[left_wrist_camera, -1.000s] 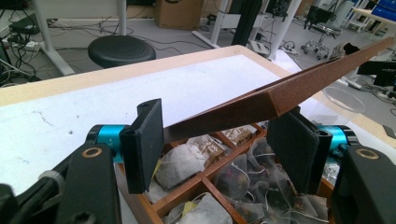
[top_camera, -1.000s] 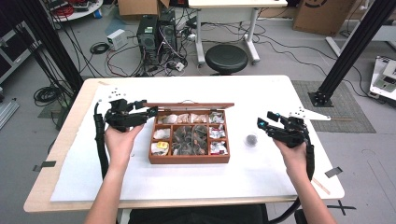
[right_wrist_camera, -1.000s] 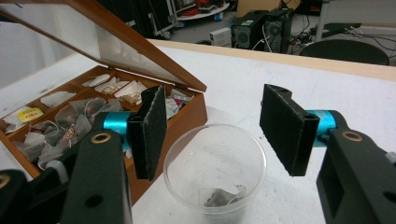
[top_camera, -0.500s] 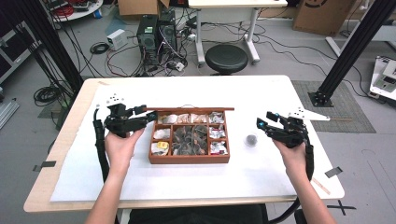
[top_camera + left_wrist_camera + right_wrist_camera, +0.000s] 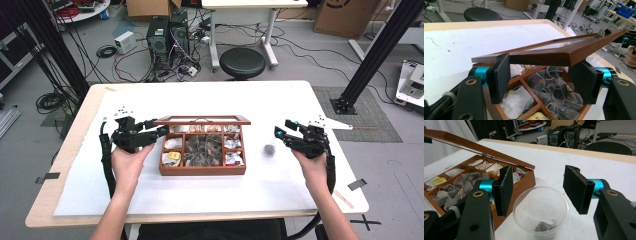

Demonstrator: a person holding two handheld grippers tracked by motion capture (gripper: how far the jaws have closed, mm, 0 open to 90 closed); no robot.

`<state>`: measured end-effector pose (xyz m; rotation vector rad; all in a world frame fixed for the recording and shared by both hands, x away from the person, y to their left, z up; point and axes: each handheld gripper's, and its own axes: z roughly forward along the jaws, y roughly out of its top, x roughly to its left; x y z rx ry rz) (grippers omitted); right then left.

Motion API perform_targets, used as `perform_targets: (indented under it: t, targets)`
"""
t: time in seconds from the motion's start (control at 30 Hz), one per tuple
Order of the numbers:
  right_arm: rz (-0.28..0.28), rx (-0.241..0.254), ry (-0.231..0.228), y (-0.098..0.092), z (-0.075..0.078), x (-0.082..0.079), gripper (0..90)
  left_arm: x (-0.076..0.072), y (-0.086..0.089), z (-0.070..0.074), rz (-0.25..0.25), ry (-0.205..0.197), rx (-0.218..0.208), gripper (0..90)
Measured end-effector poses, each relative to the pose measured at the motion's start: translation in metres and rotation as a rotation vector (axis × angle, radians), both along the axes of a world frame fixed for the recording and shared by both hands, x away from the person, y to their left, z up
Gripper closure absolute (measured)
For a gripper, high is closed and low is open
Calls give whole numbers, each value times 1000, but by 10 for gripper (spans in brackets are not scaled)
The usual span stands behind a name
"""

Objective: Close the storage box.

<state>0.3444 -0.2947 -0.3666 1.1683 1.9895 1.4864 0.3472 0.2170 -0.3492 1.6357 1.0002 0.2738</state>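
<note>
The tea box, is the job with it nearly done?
Looks mostly done. A tea bag already lies in the cup. In hand: the left tool, its jaws just closing a little, sits at the half-raised lid; I can't tell if it touches. Probably left: shutting the box. The right tool waits open at the cup.

The raised lid [image 5: 202, 120] hides the back compartments of the wooden box [image 5: 202, 171] from above. The cup [image 5: 541, 212] is cut off at the picture's bottom edge. The sachet labels are too small to read.
</note>
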Motion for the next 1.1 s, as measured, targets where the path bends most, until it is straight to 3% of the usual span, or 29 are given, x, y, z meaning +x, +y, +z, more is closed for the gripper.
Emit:
perform_targets:
  t: [1.1]
  targets:
    - [-3, 0, 4, 0, -2, 0, 424, -23, 2, -20, -37, 24, 59, 352]
